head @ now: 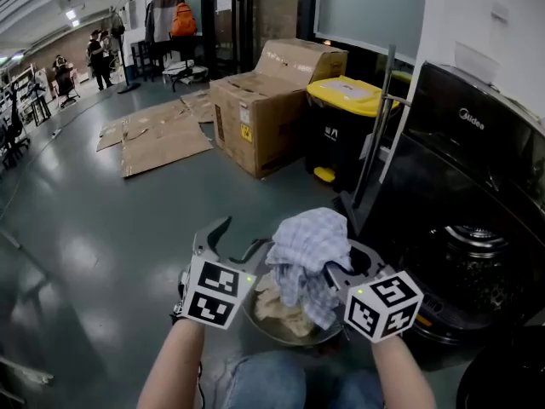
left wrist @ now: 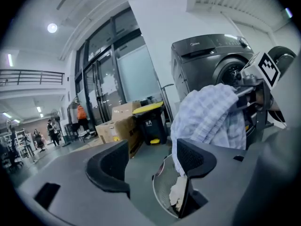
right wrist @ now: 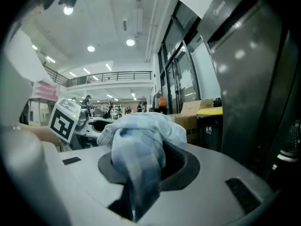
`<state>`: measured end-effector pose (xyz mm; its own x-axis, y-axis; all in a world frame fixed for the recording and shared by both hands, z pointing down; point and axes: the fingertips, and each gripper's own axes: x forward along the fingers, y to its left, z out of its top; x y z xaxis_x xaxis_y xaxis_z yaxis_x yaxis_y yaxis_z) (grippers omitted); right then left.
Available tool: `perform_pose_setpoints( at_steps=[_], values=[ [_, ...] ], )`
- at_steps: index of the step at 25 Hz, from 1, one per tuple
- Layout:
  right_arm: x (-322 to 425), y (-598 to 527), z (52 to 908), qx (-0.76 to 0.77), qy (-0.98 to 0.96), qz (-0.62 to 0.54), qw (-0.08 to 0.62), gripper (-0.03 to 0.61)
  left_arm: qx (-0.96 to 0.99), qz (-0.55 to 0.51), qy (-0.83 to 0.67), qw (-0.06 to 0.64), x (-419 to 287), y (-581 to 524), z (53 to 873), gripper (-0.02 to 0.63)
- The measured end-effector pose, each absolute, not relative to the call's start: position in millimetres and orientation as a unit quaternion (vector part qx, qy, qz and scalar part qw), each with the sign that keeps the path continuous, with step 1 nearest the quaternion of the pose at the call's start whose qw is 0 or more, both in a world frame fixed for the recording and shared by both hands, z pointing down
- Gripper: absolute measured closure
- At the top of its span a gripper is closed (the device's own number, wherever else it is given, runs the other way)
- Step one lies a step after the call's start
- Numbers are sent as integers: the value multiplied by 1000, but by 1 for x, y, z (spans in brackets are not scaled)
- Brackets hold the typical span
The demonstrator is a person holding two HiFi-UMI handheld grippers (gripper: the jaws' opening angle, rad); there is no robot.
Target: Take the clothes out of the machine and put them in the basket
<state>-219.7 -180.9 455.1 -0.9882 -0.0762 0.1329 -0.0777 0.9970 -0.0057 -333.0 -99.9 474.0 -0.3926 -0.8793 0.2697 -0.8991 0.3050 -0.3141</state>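
Note:
My right gripper [head: 339,269] is shut on a blue-and-white checked cloth [head: 306,250], which bunches over its jaws and hangs down above the round metal basket [head: 266,324]. In the right gripper view the checked cloth [right wrist: 138,140] fills the gap between the jaws of the right gripper [right wrist: 141,161]. Beige clothes [head: 285,313] lie in the basket. My left gripper [head: 238,241] is beside the cloth on its left, open and empty. The left gripper view shows the left gripper [left wrist: 153,161], the checked cloth [left wrist: 211,112] and the basket rim [left wrist: 159,192]. The dark washing machine [head: 477,262] stands at the right with its drum open.
A black bin with a yellow lid [head: 341,126] and large cardboard boxes [head: 264,109] stand beyond the basket. Flattened cardboard [head: 157,139] lies on the grey floor. A metal pole [head: 375,135] leans by the machine. People [head: 98,58] stand far back at the left.

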Motion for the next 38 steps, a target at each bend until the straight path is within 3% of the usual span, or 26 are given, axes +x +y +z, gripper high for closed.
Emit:
perform_pose_setpoints(
  at_steps=[8, 12, 15, 18, 38],
  values=[
    [-251, -164, 441, -2, -999, 26, 48, 463, 543, 208, -813, 32, -346, -91, 479, 308],
    [-251, -171, 475, 10, -992, -22, 124, 431, 546, 206, -811, 36, -345, -92, 484, 308],
    [-245, -178, 530, 22, -975, -51, 215, 365, 551, 208, -807, 41, -339, -93, 491, 308],
    [-237, -185, 563, 26, -964, -47, 259, 223, 557, 207, -803, 44, -334, -95, 495, 308],
    [-185, -212, 543, 57, -980, -46, 183, 222, 587, 155, -794, 16, -285, -156, 507, 308]
  ],
)
